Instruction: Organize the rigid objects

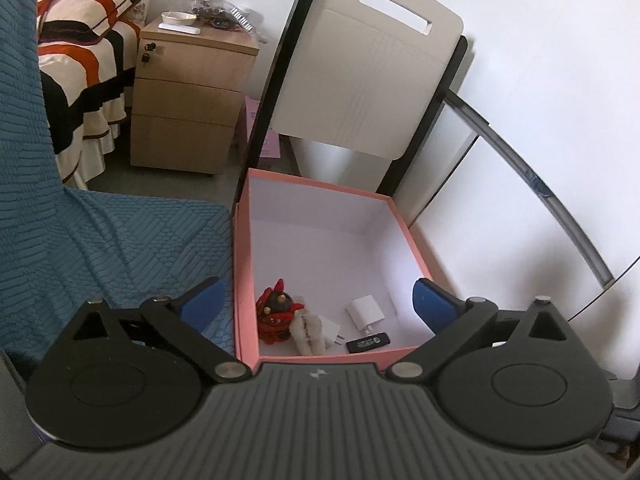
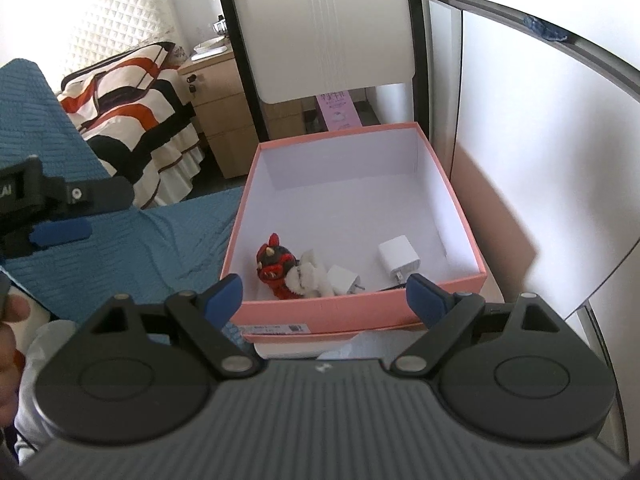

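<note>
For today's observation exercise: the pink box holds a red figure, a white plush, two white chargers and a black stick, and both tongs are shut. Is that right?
Not quite. Both the left tongs and right tongs stand open and empty, as each wrist view shows. The pink box and its contents are as stated.

We see a bright bedroom with white walls [image 1: 540, 60]: a bed [image 1: 80, 64] in striped orange, black and cream bedding, a wooden three-drawer nightstand [image 1: 188, 92], a white-backed chair [image 1: 368, 76], grey floor [image 1: 160, 184] and a teal quilted cover [image 1: 100, 240].
</note>
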`<action>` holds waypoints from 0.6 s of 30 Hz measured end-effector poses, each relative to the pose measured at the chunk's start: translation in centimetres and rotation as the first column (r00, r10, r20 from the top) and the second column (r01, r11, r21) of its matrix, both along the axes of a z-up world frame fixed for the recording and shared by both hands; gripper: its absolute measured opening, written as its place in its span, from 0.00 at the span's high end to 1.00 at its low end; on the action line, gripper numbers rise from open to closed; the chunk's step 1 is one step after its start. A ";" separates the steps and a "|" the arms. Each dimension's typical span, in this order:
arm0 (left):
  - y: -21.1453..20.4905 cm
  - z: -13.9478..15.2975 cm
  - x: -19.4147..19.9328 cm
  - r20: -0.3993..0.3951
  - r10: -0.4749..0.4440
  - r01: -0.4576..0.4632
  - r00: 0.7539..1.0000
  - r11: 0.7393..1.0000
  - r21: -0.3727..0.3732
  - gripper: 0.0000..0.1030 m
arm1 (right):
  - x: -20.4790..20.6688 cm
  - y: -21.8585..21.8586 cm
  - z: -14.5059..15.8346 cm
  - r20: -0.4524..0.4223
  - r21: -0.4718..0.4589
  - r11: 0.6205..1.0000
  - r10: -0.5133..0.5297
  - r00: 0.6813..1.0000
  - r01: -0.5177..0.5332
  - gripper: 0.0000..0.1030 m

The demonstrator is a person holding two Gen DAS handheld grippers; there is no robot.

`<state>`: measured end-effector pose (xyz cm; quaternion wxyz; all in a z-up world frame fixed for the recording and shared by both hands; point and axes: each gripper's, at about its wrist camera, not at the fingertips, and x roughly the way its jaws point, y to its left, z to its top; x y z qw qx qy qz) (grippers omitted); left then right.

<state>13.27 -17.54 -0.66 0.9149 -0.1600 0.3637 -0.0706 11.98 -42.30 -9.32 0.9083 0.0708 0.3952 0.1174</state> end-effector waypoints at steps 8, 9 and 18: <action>-0.6 -0.6 -0.7 -0.012 -0.001 0.001 1.000 1.000 0.022 0.01 | -1.0 -0.6 -0.3 -0.002 -0.023 0.999 -0.046 0.999 0.046 0.12; -0.7 -0.6 -0.8 -0.015 0.001 -0.001 1.000 1.000 0.024 0.01 | -1.1 -0.7 -0.3 -0.002 -0.026 0.999 -0.047 0.999 0.047 0.12; -1.0 -0.9 -0.9 -0.023 0.001 0.000 1.000 1.000 0.030 0.01 | -1.3 -0.6 -0.5 -0.004 -0.043 0.998 -0.040 0.999 0.040 0.12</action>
